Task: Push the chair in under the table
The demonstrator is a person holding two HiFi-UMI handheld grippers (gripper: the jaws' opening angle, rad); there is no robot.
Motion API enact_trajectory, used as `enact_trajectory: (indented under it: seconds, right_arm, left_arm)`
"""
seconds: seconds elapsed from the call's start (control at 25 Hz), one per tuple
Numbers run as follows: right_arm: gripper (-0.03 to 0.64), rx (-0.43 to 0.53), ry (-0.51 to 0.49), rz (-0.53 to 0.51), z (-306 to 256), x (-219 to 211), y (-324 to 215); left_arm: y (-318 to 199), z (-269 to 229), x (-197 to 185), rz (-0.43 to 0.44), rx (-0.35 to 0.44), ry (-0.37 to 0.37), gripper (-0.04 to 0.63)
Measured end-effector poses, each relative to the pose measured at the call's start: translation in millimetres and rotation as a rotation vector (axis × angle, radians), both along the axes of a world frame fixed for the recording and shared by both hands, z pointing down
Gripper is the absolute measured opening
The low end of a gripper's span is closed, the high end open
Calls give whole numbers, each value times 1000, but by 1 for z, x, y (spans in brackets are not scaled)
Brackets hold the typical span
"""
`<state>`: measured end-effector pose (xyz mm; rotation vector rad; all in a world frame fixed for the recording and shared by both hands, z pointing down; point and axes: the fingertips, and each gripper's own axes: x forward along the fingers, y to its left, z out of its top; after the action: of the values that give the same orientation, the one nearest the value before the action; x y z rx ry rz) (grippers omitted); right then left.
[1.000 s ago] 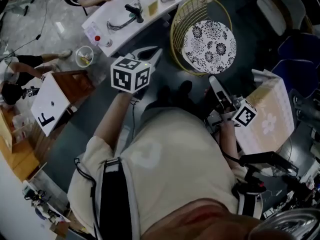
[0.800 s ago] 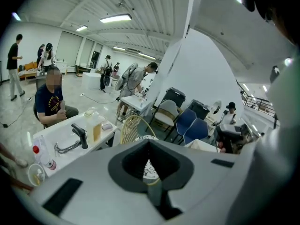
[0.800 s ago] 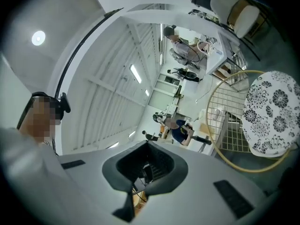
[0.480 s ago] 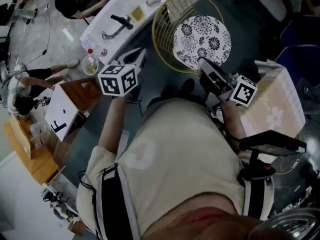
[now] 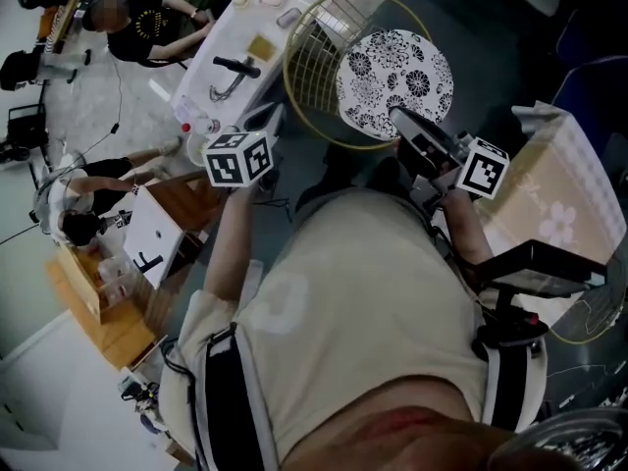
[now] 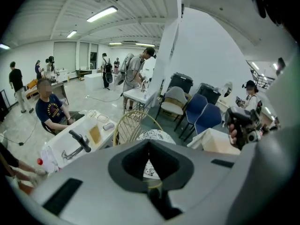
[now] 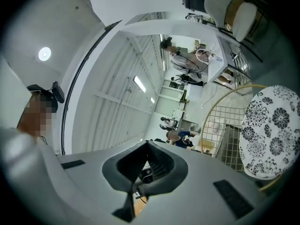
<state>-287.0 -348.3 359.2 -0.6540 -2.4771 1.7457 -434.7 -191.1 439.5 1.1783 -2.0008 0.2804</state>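
The chair has a gold wire back and a round black-and-white floral cushion; it stands ahead of me on the dark floor. To its right is the table with the cream flowered cloth. My left gripper is shut and empty, pointing at the chair's left side without touching it. My right gripper is also shut and empty, its tip at the cushion's near edge. The left gripper view looks over shut jaws at the wire back and the cloth table. The cushion fills the right of the right gripper view.
A white table with a black tap-like part stands left of the chair, with a seated person behind it. A wooden stool with a white board is at lower left. Blue chairs stand beyond the cloth table.
Both grippers have moved forward towards the chair. The right gripper's tip has come from the cloth table's edge to the cushion's near edge. The chair itself looks unmoved.
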Motion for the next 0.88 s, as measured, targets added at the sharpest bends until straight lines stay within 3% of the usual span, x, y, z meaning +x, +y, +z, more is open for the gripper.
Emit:
enact_trajectory:
  seconds: [0.2,0.36,0.88]
  right_arm:
    - [10,22,-23,7,0,7,-9]
    - [10,9,-17,30,2,3,-13]
    - [10,38,87,48,11,-59,6]
  left_arm:
    - [6,35,-7,-41,-66,39,6]
    - [0,37,-13,-12,-71,31,6]
    - [9,82,-86,-31,-75,78,6]
